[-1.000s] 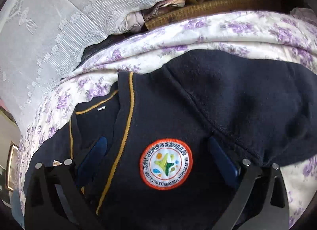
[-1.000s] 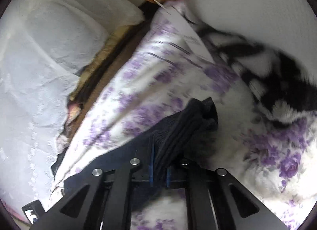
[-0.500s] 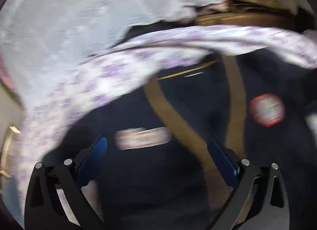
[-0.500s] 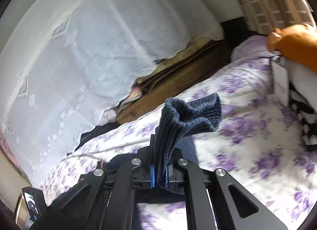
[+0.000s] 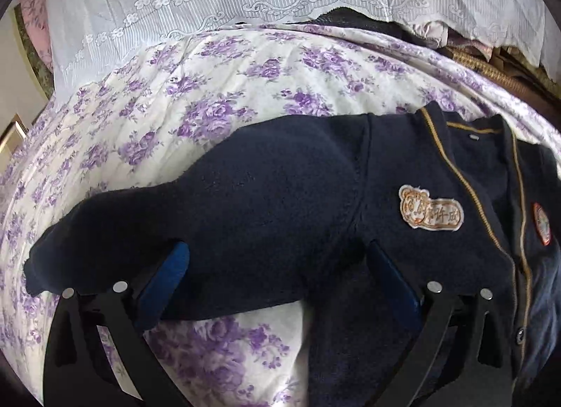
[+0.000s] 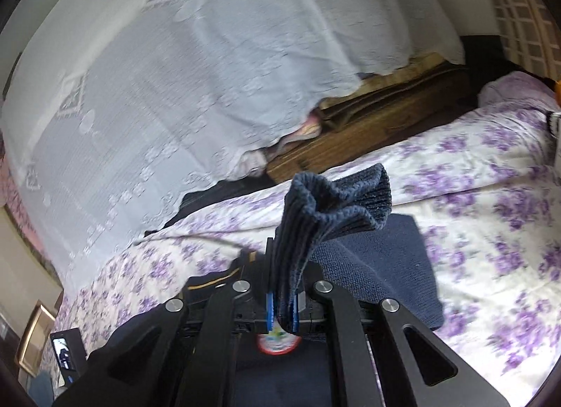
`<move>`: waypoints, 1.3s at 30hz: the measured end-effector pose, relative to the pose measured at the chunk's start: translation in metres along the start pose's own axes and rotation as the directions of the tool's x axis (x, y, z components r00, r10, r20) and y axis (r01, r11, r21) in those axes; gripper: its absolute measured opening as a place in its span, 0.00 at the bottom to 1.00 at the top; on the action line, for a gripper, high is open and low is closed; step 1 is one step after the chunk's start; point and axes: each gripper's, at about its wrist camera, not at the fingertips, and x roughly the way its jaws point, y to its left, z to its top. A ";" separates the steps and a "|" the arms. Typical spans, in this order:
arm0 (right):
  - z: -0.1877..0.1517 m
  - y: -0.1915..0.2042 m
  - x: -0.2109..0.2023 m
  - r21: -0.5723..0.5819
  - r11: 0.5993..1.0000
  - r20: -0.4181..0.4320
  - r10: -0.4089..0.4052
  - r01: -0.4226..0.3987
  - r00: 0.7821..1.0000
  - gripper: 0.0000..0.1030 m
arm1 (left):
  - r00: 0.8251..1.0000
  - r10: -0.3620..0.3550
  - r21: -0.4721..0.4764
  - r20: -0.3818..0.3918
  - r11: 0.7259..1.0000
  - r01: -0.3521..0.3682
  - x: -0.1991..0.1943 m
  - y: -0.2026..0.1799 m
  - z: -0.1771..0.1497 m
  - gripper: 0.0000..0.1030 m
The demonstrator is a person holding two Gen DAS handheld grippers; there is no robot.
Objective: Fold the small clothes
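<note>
- The navy cardigan (image 5: 280, 203) lies spread on a bed under a white sheet with purple flowers (image 5: 217, 91), filling the middle and right of the left wrist view.
- Its left sleeve (image 5: 147, 231) stretches toward the lower left of that frame; a gold-trimmed button placket (image 5: 491, 214) runs down the right side.
- A cream name patch (image 5: 430, 212) sits right of centre, and a round red-rimmed badge (image 5: 541, 223) shows at the right edge.
- The left gripper (image 5: 277, 273) has its jaws wide apart above the sleeve, pinching nothing.
- The right gripper (image 6: 282, 312) has its jaws closed on the ribbed cuff (image 6: 333, 207) of the other sleeve, which stands bunched above the blue pads at centre frame.
- White lace curtain (image 6: 175, 74) fills the upper left of the right wrist view.
</note>
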 end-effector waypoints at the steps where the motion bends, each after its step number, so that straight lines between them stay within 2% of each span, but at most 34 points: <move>1: -0.004 0.010 0.003 -0.010 1.000 -0.006 0.008 -0.008 1.000 0.07 | 1.000 0.006 0.010 0.002 1.000 -0.006 0.000 -0.002 -0.001 0.96; 6: -0.020 0.046 0.016 -0.046 0.998 -0.044 0.044 -0.046 0.998 0.07 | 1.000 0.006 0.038 0.021 0.999 -0.007 -0.003 -0.012 -0.003 0.96; 14: -0.052 0.092 0.037 -0.100 0.990 -0.112 0.087 -0.099 0.990 0.07 | 1.000 -0.005 0.032 0.005 0.999 0.004 0.000 -0.012 -0.002 0.96; 25: -0.097 0.120 0.063 -0.157 0.976 -0.208 0.118 -0.152 0.971 0.07 | 1.000 0.011 0.045 0.009 0.999 -0.012 0.004 -0.015 -0.002 0.96; 31: -0.109 0.132 0.070 -0.184 0.962 -0.241 0.153 -0.200 0.958 0.07 | 1.000 0.011 0.040 0.008 0.999 -0.011 0.005 -0.014 -0.002 0.96; 36: -0.120 0.144 0.084 -0.231 0.950 -0.299 0.139 -0.213 0.944 0.08 | 1.000 0.016 0.045 0.007 0.999 -0.016 0.007 -0.015 -0.001 0.96; 37: -0.123 0.144 0.089 -0.227 0.949 -0.333 0.134 -0.217 0.933 0.13 | 1.000 0.015 0.045 0.007 0.999 -0.016 0.007 -0.015 -0.001 0.96; 39: -0.130 0.141 0.104 -0.196 0.952 -0.441 0.130 -0.236 0.888 0.36 | 1.000 0.015 0.048 0.005 0.999 -0.015 0.008 -0.015 -0.001 0.96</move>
